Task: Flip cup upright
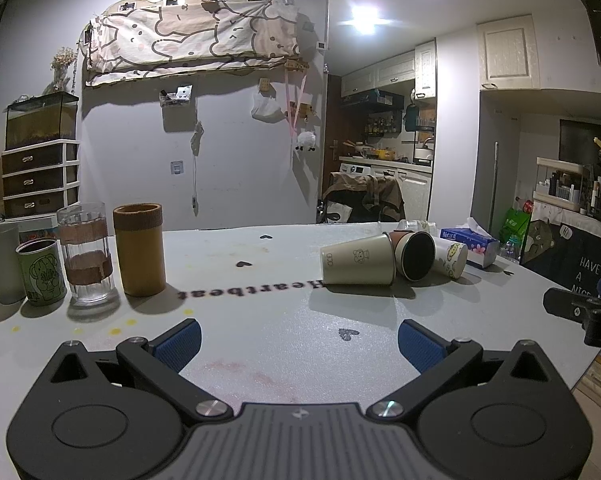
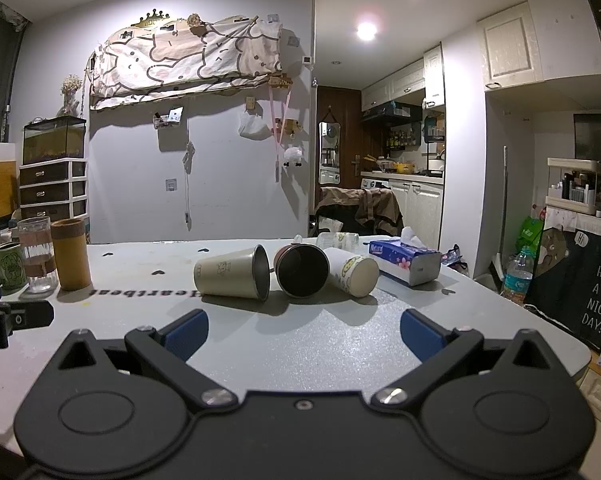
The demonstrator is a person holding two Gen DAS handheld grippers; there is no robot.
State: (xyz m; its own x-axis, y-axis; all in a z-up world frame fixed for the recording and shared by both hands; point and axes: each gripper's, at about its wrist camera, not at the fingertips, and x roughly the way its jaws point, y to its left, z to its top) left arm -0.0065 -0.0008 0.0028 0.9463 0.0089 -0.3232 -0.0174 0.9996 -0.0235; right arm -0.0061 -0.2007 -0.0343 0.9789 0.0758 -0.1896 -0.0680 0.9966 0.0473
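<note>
Grey table (image 2: 300, 344) carries three toppled cups touching in a row at the far centre: cream cup (image 2: 228, 274), dark cup (image 2: 302, 276), white cup (image 2: 352, 274). Right gripper (image 2: 304, 334) and left gripper (image 1: 298, 344) gape empty nearby. Grabbing one could roll its neighbours away.

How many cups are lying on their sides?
3, clustered mid-table: beige cup leftmost, dark-mouthed cup in the middle, white cartoon cup rightmost beside the tissue box. Others may be hidden behind.

Three cups lie on their sides, touching in a row: beige cup (image 2: 230, 274), dark-interior cup (image 2: 302, 270), white cartoon-print cup (image 2: 352, 272).
</note>
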